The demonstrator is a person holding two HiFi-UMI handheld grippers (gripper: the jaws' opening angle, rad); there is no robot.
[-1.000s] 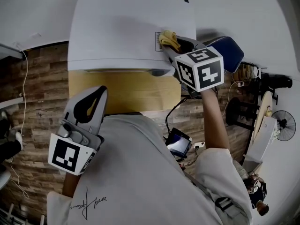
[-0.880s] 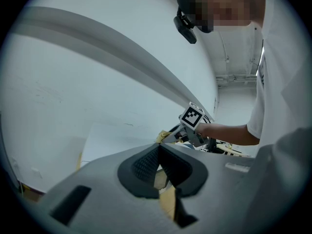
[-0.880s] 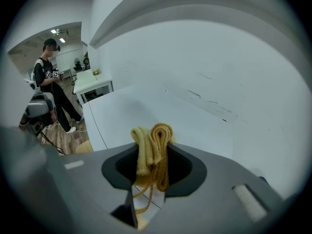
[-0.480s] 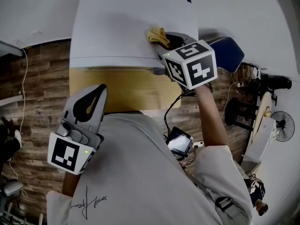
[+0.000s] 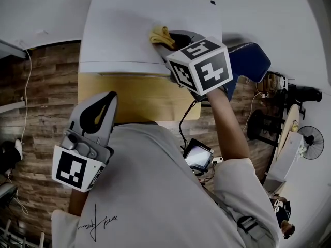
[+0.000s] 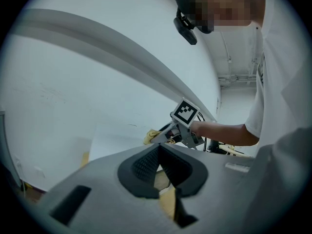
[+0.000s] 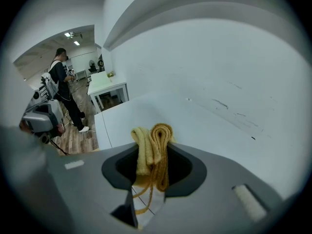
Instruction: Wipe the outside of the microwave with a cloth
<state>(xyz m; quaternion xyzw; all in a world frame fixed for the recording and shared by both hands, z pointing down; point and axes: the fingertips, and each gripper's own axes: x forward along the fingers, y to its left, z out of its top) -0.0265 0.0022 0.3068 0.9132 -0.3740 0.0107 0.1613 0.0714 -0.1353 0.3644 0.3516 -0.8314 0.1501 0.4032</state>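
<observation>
left gripper (image 5: 106,99): shell was grey, jaw pads black and ribbed, black-and-white marker cube (image 5: 77,169) at its rear. right gripper (image 5: 166,39): same build, second cube (image 5: 201,66). person wore a pale short-sleeved t-shirt (image 5: 155,190), with a black script mark (image 5: 98,222) below the left cube.

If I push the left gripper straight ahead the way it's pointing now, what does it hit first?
Most likely the tan surface in front of the microwave, or the microwave's front edge just beyond it; depth is hard to judge. The left gripper is shut with nothing in it.
</observation>
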